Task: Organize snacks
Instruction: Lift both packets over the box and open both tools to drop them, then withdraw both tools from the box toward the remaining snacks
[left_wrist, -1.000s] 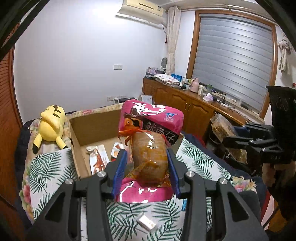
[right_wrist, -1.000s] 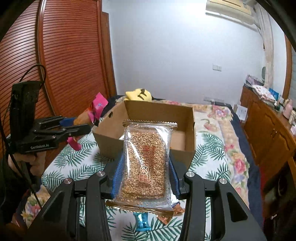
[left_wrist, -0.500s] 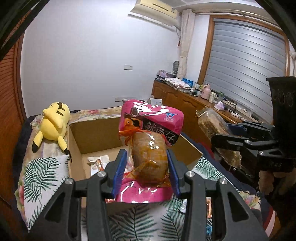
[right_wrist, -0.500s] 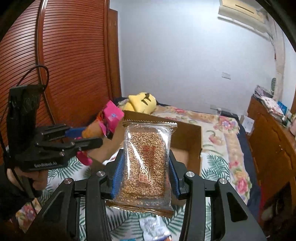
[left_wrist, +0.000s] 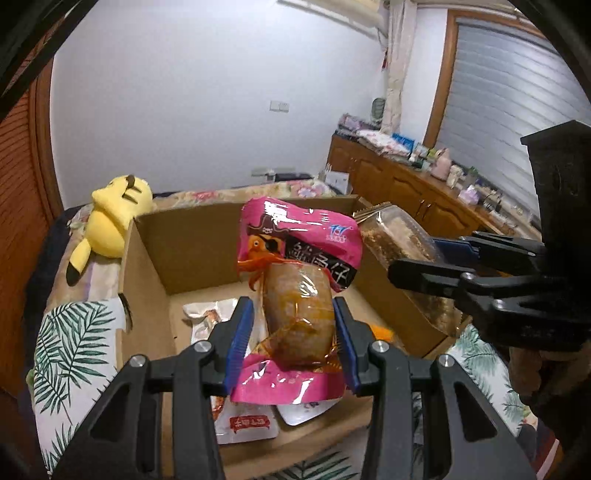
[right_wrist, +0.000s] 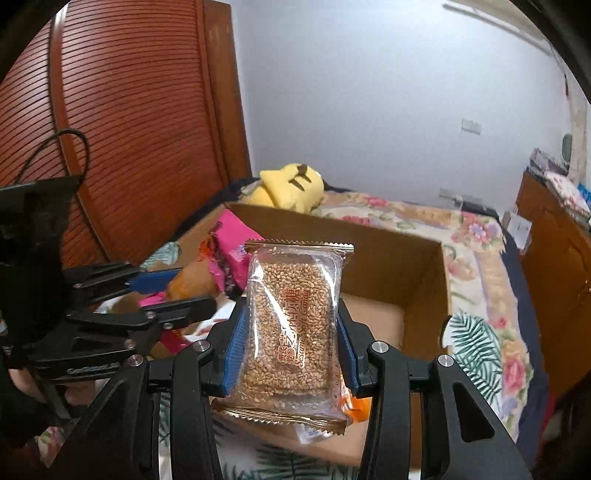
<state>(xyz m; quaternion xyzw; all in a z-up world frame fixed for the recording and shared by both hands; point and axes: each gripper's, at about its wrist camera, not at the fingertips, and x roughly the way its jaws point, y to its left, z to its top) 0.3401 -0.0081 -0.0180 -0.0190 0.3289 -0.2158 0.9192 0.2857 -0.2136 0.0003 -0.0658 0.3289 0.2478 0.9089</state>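
My left gripper (left_wrist: 293, 341) is shut on a pink snack packet (left_wrist: 299, 273) with a brown piece inside, held above the open cardboard box (left_wrist: 192, 240). My right gripper (right_wrist: 290, 341) is shut on a clear packet of sesame candy (right_wrist: 293, 325), held over the same box (right_wrist: 391, 251). Each gripper shows in the other view: the right gripper (left_wrist: 424, 266) with the sesame packet (left_wrist: 399, 236) at the box's right wall, the left gripper (right_wrist: 162, 291) with the pink packet (right_wrist: 229, 247) at the box's left side. Several white snack packets (left_wrist: 210, 314) lie on the box floor.
The box sits on a bed with a leaf-print cover (left_wrist: 70, 343). A yellow plush toy (left_wrist: 114, 218) lies behind the box. A wooden cabinet (left_wrist: 417, 192) with clutter stands at the right. A wooden sliding door (right_wrist: 129, 122) is on the left.
Both grippers have moved forward with their packets, from in front of the box to above its inside. Both stay shut on their packets.
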